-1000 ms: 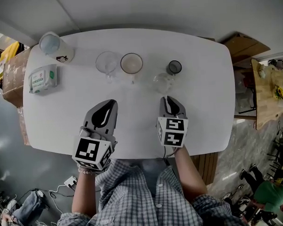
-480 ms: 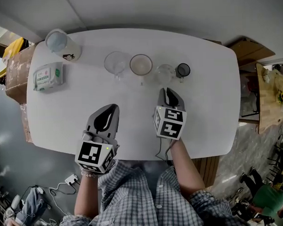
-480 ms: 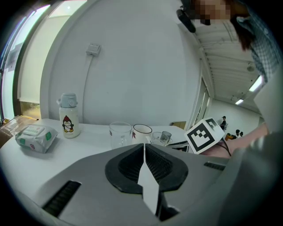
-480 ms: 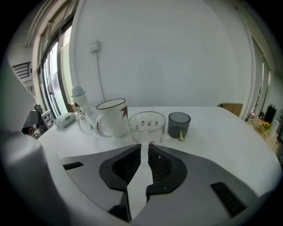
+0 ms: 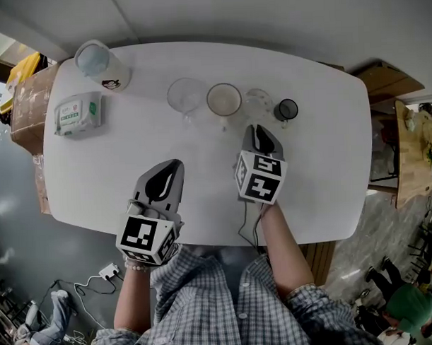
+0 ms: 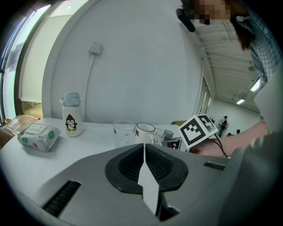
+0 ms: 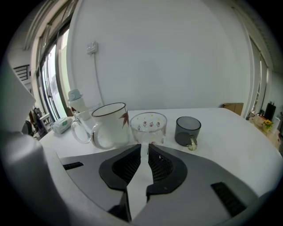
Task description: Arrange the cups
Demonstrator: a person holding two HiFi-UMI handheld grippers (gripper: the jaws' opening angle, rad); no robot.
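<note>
Glass cup (image 7: 148,125) pinched by right hand-held gripper (image 7: 144,147), mug (image 7: 110,123), grey cup (image 7: 188,128) flanking, left hand-held gripper (image 6: 144,145) closed

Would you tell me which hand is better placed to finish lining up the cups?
Right. The right tool is at the patterned glass cup, apparently pinching its handle, within the row. The left tool is shut, empty, and set back from every cup.

Shirt (image 5: 220,302): blue-grey and white check, buttoned front, sleeves ending near the elbows. Left hand-held gripper (image 5: 172,167) and right hand-held gripper (image 5: 257,130): grey shells, black ribbed pads. Black-and-white left marker cube (image 5: 144,236) and right marker cube (image 5: 259,179). Thin black cable (image 5: 242,227) leaves the right one toward 6 o'clock.
</note>
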